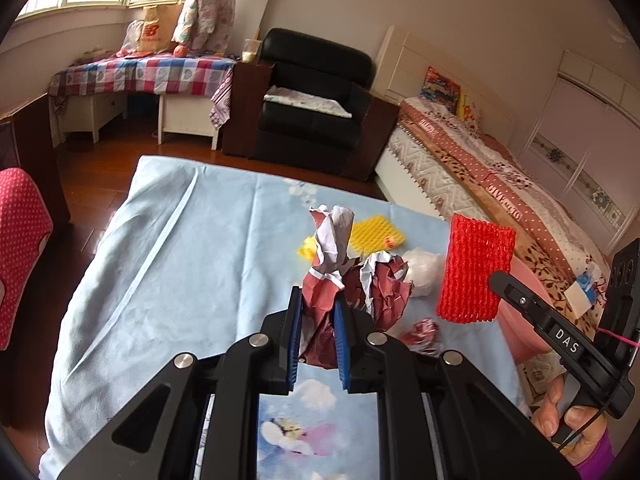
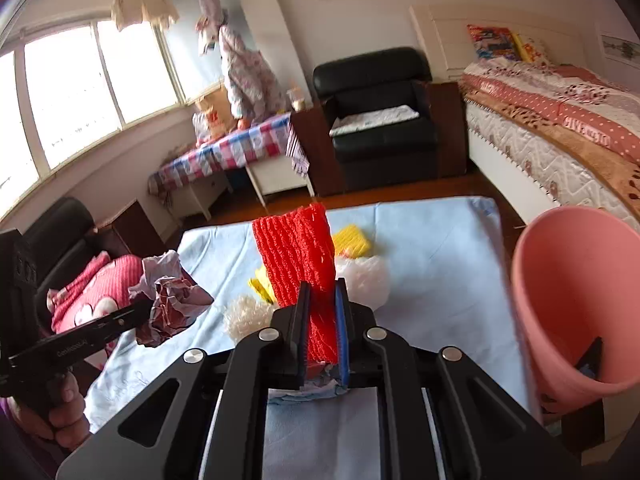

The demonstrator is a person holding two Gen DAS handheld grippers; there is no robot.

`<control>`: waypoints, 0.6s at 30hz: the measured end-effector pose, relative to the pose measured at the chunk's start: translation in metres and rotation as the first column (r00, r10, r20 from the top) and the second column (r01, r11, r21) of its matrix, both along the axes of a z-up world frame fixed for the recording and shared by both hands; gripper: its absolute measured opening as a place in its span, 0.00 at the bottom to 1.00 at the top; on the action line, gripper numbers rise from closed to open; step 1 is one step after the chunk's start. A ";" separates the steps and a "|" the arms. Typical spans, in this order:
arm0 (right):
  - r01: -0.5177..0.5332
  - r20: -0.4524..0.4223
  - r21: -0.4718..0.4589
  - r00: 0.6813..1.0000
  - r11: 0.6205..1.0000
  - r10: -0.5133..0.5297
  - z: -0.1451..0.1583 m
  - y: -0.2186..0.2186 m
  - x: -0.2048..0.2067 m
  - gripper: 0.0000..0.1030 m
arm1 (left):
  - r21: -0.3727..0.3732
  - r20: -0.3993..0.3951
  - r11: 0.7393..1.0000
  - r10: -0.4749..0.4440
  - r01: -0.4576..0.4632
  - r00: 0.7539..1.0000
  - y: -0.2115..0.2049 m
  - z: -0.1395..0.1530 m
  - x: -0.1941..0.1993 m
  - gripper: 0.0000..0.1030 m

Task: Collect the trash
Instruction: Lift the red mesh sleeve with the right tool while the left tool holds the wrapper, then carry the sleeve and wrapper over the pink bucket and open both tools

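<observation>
left claw (image 1: pixel 318 312): pinches crumpled paper (image 1: pixel 344 276), raised above counter (image 1: pixel 168 248) | right claw (image 2: pixel 323 308): pinches red foam net (image 2: pixel 298 256), raised beside pink bin (image 2: pixel 576 308) | counter: white foam net (image 2: pixel 364 276), yellow foam net (image 1: pixel 374 234) lying beyond both claws

Bright window (image 2: pixel 68 92) daylight; fisheye edges dark, perhaps soft.

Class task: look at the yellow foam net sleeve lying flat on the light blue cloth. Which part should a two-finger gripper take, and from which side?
Probably the near edge of the yellow foam net sleeve, approached from above. It lies flat and thin on the light blue cloth, so the fingers should straddle an edge. The white foam net ball crowds that side, so come in steeply.
</observation>
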State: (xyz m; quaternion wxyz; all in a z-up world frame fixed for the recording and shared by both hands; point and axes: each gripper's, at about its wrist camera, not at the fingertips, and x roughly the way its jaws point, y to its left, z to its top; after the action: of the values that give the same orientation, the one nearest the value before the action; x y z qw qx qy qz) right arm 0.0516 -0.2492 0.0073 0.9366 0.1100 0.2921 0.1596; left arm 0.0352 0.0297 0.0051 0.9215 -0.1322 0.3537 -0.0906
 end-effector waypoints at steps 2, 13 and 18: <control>0.020 0.012 0.008 1.000 1.000 -0.020 0.006 -0.009 -0.006 0.12 | -0.005 0.019 1.000 -0.017 0.017 1.000 -0.007 0.007 -0.003 0.13; 0.209 0.036 0.042 0.977 0.977 -0.211 0.016 -0.084 -0.040 0.12 | -0.004 0.097 0.985 -0.170 0.171 0.981 -0.084 0.042 -0.010 0.13; 0.297 0.030 0.066 0.954 0.953 -0.300 0.012 -0.124 -0.053 0.12 | 0.013 0.114 0.972 -0.235 0.235 0.965 -0.127 0.050 -0.009 0.13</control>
State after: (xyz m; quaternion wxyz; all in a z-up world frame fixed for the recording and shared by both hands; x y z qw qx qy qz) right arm -0.0017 -0.3730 0.0192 0.9518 0.1778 0.2484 0.0272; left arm 0.0259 -0.0971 0.0553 0.9231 -0.0843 0.3132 -0.2066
